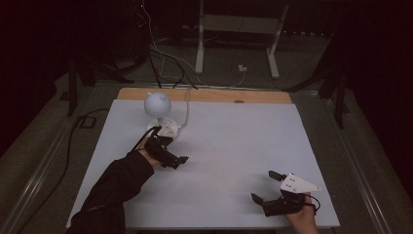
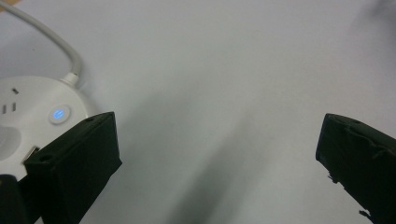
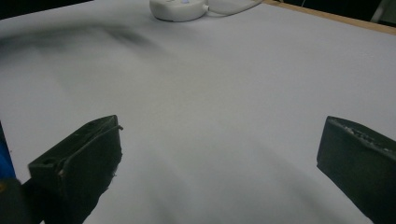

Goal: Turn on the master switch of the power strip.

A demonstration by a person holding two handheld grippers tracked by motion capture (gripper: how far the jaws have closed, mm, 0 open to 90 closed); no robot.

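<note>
A round white socket hub (image 1: 164, 127) lies at the back left of the pale sheet, and a white ball-shaped lamp (image 1: 157, 103) stands on it. In the left gripper view the hub (image 2: 28, 112) shows a lit blue button and sits just left of the left jaw. My left gripper (image 1: 171, 148) is beside the hub, a little nearer the person; its jaws (image 2: 219, 140) stand wide open over bare sheet with nothing between them. My right gripper (image 1: 263, 185) rests near the front right edge, open and empty (image 3: 219, 140). The hub (image 3: 180, 8) lies far ahead of it.
A white cable (image 1: 187, 105) runs from the hub over the table's wooden back edge (image 1: 209, 95). The pale sheet (image 1: 234, 146) covers the table. Behind the table are a white stand, loose wires and dark floor.
</note>
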